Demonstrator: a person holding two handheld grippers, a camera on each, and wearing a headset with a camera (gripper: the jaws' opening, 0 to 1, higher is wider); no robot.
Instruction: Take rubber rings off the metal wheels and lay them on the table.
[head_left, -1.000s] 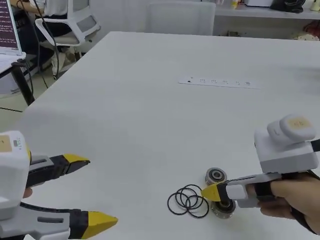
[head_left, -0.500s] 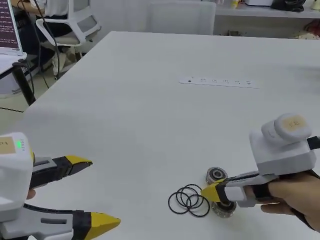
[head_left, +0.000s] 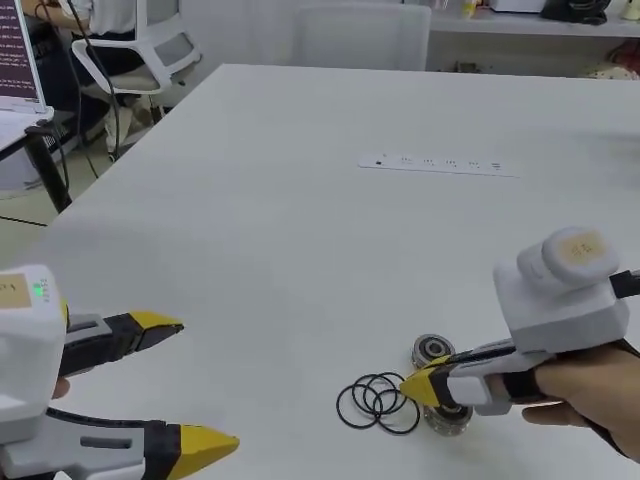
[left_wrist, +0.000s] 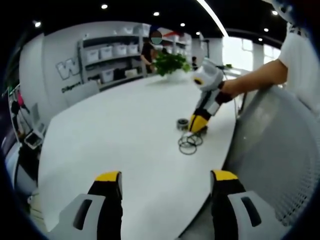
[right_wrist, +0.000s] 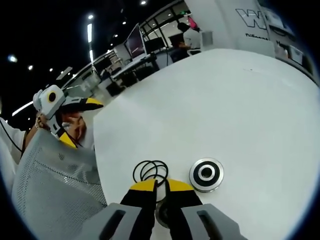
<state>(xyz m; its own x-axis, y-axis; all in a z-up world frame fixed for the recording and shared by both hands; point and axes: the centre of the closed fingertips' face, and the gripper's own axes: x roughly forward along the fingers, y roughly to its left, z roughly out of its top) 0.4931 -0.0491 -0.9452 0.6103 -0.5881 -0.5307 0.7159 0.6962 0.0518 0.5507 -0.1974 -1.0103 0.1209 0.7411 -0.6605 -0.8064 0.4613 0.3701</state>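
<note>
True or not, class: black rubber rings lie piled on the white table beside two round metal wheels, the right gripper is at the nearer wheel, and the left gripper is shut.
Not quite. The left gripper is open, its yellow-tipped jaws wide apart, as the left gripper view shows. The black rubber rings, white table, two round metal wheels and right gripper are as stated.

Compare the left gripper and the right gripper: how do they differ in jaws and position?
The left gripper has its jaws wide apart; the right gripper has them close together. The left gripper is off to the side, far from the parts; the right gripper's tips are over a metal wheel, beside the loose rubber rings. Both have yellow tips and white bodies.
</note>
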